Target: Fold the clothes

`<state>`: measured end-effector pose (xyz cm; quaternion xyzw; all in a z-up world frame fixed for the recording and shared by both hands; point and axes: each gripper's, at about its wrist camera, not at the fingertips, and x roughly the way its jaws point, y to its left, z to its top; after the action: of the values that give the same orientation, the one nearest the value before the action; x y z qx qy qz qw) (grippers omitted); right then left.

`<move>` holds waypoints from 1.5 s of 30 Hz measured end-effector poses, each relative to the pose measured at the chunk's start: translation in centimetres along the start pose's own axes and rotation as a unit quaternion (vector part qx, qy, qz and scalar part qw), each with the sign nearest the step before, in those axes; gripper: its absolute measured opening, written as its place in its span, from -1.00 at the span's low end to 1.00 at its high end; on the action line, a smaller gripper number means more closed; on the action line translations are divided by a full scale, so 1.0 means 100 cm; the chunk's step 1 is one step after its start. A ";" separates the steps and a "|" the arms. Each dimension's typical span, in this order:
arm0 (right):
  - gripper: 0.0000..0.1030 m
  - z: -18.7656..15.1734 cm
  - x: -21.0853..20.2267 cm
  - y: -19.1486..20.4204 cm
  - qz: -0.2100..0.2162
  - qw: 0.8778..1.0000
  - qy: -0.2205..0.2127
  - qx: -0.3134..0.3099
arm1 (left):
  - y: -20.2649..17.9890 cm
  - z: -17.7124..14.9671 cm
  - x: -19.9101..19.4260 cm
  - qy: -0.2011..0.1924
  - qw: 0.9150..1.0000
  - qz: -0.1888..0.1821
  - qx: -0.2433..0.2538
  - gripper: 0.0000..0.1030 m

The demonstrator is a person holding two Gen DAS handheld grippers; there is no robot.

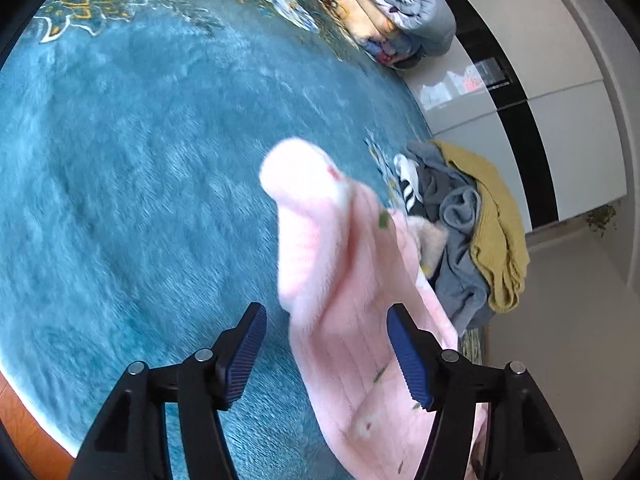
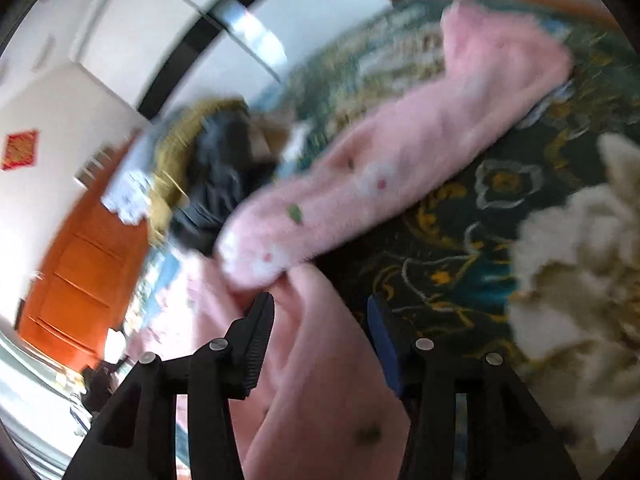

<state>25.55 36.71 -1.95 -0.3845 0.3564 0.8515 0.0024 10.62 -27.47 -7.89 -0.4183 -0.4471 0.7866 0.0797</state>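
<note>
Two grippers, both with jaws standing apart, both with the same pink fleece garment (image 1: 352,280) running between the fingers.

Left gripper (image 1: 326,354): blue ribbed pads spread. The pink cloth passes through the gap nearer the right-hand pad (image 1: 410,360) and looks to brush it; the left-hand pad is clear of the cloth, bare blanket showing beside it. Nothing pinched; grip released. Beyond the fingertips the garment rises as a blurred fold with a rounded end, small flower and leaf marks on it.

Right gripper (image 2: 322,332): jaws also parted, a broad smooth pink panel (image 2: 320,380) filling most of the gap and running down under the camera. Too blurred to tell whether either pad touches it; no clamp visible. Ahead of the tips a long pink sleeve-like part (image 2: 400,160) stretches up and to the right across the patterned border of the blanket.

Garment lies on and over a teal plush blanket (image 1: 140,180) with gold floral edging.

Heap of unfolded clothes (image 1: 472,232), grey, mustard-yellow and a black-white striped piece, sits just beyond the pink garment at the blanket's edge. Folded bedding stack (image 1: 392,12) well away at the far corner. Cream fluffy item (image 2: 580,280) right of the right gripper. White cabinet doors (image 1: 540,60) behind; orange wooden door (image 2: 84,280) in the right wrist view.
</note>
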 end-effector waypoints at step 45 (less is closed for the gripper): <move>-0.14 0.044 -0.057 -0.092 -0.046 0.991 -0.091 0.091 | -0.055 -0.016 0.006 -0.029 0.999 0.005 0.023 -0.81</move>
<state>29.21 47.78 -1.80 -0.3192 0.4123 0.8463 0.1087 9.99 -22.92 -4.37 -0.3950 -0.4295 0.8088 0.0724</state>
